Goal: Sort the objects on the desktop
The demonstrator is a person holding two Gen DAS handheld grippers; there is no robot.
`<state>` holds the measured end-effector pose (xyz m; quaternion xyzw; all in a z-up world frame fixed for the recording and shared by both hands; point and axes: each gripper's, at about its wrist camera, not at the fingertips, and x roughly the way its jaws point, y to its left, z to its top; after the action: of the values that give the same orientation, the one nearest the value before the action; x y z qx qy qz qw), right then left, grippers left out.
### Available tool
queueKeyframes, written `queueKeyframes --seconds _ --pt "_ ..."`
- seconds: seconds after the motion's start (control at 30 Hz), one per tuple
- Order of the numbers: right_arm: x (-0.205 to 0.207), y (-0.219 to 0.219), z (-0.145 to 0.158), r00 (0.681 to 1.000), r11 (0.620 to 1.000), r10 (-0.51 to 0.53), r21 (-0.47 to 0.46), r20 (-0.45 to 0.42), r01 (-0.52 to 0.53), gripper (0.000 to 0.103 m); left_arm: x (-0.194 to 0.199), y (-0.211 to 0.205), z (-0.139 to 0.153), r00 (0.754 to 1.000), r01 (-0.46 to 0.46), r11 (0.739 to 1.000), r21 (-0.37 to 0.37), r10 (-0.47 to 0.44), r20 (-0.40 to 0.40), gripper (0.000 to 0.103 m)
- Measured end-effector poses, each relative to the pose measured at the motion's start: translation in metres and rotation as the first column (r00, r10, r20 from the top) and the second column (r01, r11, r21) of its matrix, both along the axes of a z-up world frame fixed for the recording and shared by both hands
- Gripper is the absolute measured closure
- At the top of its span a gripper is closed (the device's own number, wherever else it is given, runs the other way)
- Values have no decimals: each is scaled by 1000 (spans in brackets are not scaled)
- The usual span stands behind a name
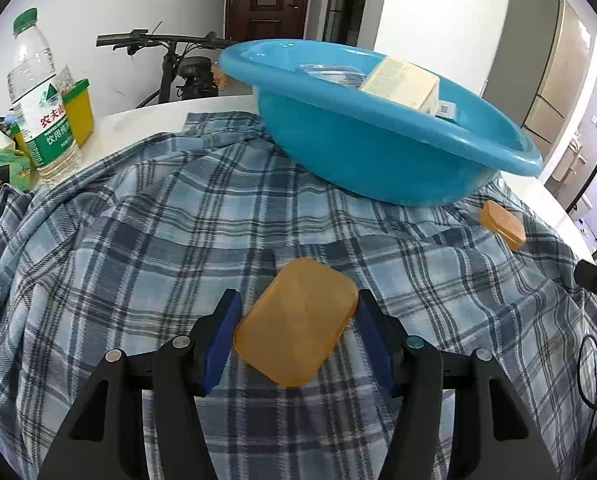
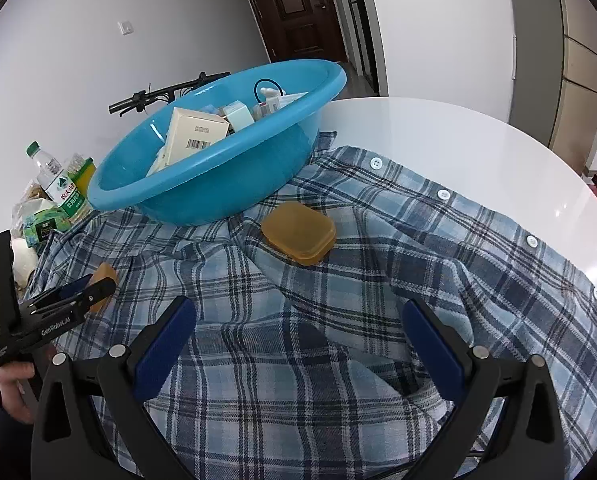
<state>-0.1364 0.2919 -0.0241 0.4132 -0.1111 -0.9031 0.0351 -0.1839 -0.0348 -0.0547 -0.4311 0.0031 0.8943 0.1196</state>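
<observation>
L gripper point(image 1: 296, 330) angled down, clamping amber box point(image 1: 296, 322)

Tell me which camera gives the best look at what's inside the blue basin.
The right wrist view. It looks down into the blue basin and shows several boxes, one with a barcode, plus smaller items behind. The left wrist view sees the blue basin from lower down, so its wall hides most contents; only a cream box shows.

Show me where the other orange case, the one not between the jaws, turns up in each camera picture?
Left wrist view: the free orange case lies far right on the plaid shirt.
Right wrist view: the same case sits near centre, closed.
Shared landmark: the blue basin just behind it.
</observation>
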Motion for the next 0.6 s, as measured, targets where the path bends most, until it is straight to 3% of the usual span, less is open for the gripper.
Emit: queueKeyframes --seconds 0.2,0.37,0.6 --pt "-10 -6 7 1000 999 23 32 -2 -23 0 3 -7 -2 999 -41 999 9 41 -7 42" --pt "-34 -7 1 998 999 10 37 61 -13 0 4 -16 -4 997 -71 997 34 71 -9 42" --pt "-66 -26 -7 996 970 43 235 72 -59 0 5 -17 -5 998 -67 997 48 68 -1 42"
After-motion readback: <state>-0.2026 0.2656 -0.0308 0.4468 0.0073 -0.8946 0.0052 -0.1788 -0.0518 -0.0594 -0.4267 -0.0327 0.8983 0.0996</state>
